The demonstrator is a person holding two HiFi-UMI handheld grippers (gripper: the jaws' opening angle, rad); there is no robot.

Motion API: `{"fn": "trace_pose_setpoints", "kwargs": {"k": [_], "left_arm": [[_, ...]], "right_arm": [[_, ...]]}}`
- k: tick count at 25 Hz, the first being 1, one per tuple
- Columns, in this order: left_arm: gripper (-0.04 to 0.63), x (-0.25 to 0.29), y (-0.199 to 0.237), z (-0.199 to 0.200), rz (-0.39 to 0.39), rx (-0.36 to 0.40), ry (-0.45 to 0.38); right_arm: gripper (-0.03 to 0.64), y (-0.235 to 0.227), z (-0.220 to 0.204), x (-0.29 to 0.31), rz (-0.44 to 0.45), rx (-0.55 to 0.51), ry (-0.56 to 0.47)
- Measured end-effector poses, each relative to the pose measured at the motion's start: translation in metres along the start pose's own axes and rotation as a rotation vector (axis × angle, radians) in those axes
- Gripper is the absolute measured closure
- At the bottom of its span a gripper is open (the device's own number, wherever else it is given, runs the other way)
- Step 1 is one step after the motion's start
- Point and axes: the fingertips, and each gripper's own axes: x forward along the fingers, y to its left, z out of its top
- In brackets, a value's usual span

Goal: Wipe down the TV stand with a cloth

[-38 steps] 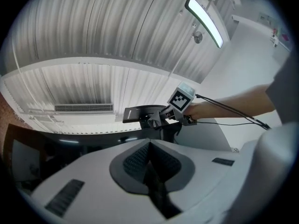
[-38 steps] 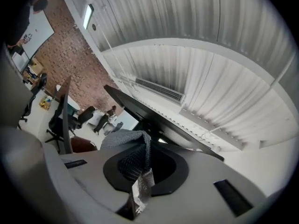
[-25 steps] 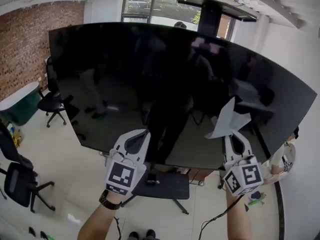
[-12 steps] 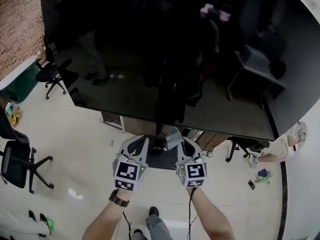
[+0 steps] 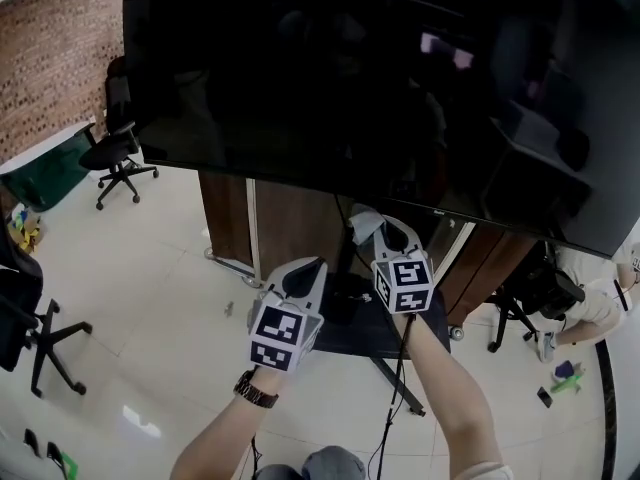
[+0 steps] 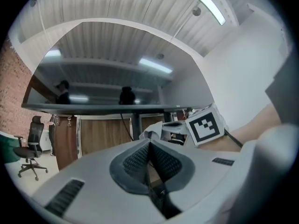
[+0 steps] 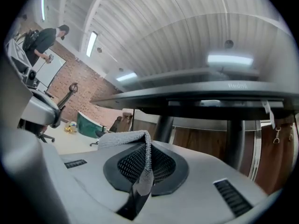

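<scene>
Pinching a fold of the grey cloth (image 7: pixel 122 139) between its closed jaws, the right gripper (image 7: pixel 145 164) is hanging at the middle of the head view, just under the lower edge of the TV (image 5: pixel 330 78).

The left gripper (image 6: pixel 149 155) is sitting to its lower left, jaws pressed together on nothing. Both are hovering over the dark base of the TV stand (image 5: pixel 342 334) on the floor. The grippers and the right forearm (image 5: pixel 445 378) are covering part of the base, and the post is disappearing up behind the TV. Whether the cloth is touching the post is hard to tell.
</scene>
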Motion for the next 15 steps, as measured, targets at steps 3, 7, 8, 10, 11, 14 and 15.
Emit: {"fn": "trace_pose_setpoints", "kwargs": {"k": [3,7,8,10,11,14,15], "left_arm": [[0.569,-0.001,0.002,-0.053,0.003,0.015,-0.029],[0.569,-0.011,0.002,-0.106,0.011,0.035,-0.047],[0.569,-0.013,0.001,-0.115,0.012,0.038,-0.045],[0.569,-0.017,-0.002,-0.132,0.01,0.035,-0.039],[0.569,-0.019,-0.005,-0.138,0.005,0.033,-0.037],[0.569,-0.021,-0.018,-0.149,-0.025,0.022,-0.034],[0.569,-0.02,-0.024,-0.15,-0.038,0.022,-0.035]], "right_arm": [[0.609,0.002,-0.031,0.022,-0.014,-0.052,-0.032],[0.609,0.011,-0.099,0.042,0.003,-0.062,0.081],[0.609,0.015,-0.118,0.039,0.015,-0.056,0.112],[0.609,0.023,-0.151,0.03,0.048,-0.032,0.16],[0.609,0.028,-0.164,0.025,0.066,-0.016,0.183],[0.609,0.035,-0.195,0.015,0.102,0.074,0.247],[0.609,0.032,-0.2,0.013,0.099,0.102,0.255]]}}
